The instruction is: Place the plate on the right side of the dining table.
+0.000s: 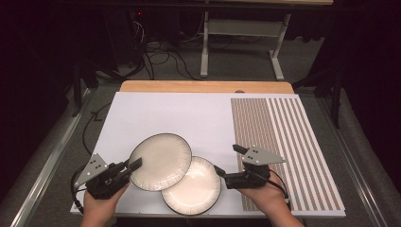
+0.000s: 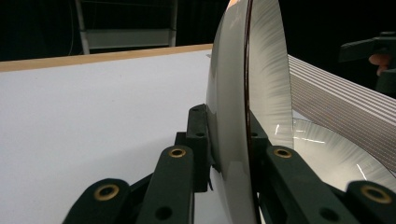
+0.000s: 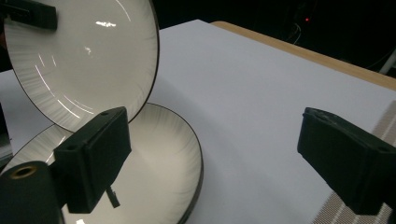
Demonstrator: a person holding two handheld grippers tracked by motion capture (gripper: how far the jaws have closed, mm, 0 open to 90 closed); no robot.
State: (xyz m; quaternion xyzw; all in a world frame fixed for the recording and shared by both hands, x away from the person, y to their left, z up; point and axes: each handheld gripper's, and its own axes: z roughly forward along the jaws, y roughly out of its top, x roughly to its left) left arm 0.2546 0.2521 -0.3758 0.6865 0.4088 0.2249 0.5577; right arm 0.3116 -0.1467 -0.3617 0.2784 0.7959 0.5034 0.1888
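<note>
Two white plates with dark rims sit at the near middle of the table. The upper plate [image 1: 161, 161] [image 2: 233, 93] [image 3: 88, 60] is tilted, and its edge overlaps the lower plate [image 1: 196, 189] [image 2: 336, 154] [image 3: 159, 163], which lies flat on the white mat [image 1: 189, 118]. My left gripper [image 1: 134, 165] [image 2: 229, 135] is shut on the upper plate's left rim, one jaw on each face. My right gripper [image 1: 228, 160] [image 3: 219, 154] stands open just right of the lower plate, with one jaw over that plate's edge and nothing gripped.
A brown-and-white striped mat [image 1: 283, 132] covers the table's right side. A wooden table edge [image 1: 203, 86] runs along the back. Beyond it stand a metal table frame [image 1: 204, 47] and cables on the floor.
</note>
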